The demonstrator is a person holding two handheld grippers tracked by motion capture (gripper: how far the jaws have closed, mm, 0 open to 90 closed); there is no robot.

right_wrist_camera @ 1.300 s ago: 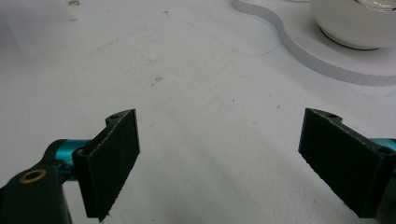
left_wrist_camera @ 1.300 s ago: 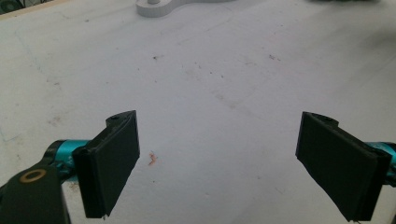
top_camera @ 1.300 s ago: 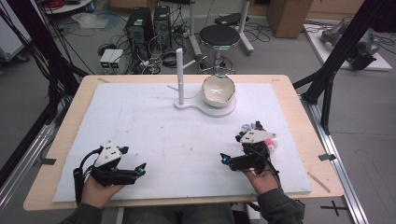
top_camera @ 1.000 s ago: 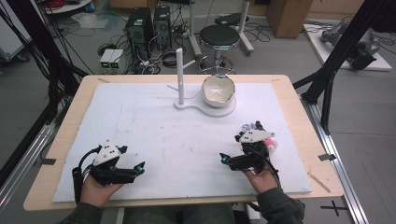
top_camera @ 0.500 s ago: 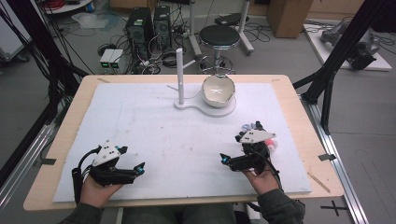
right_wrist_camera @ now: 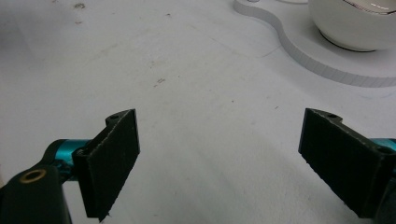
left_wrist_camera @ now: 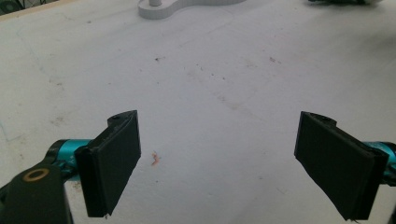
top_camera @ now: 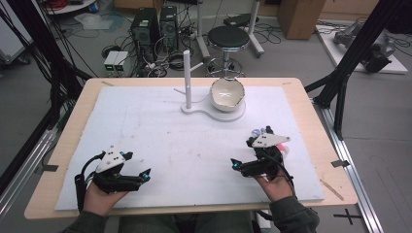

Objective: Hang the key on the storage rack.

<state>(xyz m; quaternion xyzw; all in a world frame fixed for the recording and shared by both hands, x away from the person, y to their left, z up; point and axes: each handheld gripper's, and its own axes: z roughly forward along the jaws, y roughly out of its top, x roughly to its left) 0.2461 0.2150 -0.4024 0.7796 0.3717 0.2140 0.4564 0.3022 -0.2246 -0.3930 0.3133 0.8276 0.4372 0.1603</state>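
Both grippers, the left gripper (top_camera: 145, 174) and right gripper (top_camera: 234, 164), rested on the white mat (top_camera: 160, 141) with jaws spread wide, gripping nothing. Ahead stood the bowl (top_camera: 227, 93) on its white stand (top_camera: 194, 108). Its upright post (top_camera: 187, 77) appeared in the high view, while the right gripper view caught the bowl's underside (right_wrist_camera: 355, 23).

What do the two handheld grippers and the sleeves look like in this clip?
Both the left gripper and the right gripper have black bodies, teal fittings near the tips and a pale grey three-cornered plate on top. Their jaws are flat black pads on teal mounts, with a brass-coloured rivet at one side. Black cables trail back. The sleeves are dark olive.
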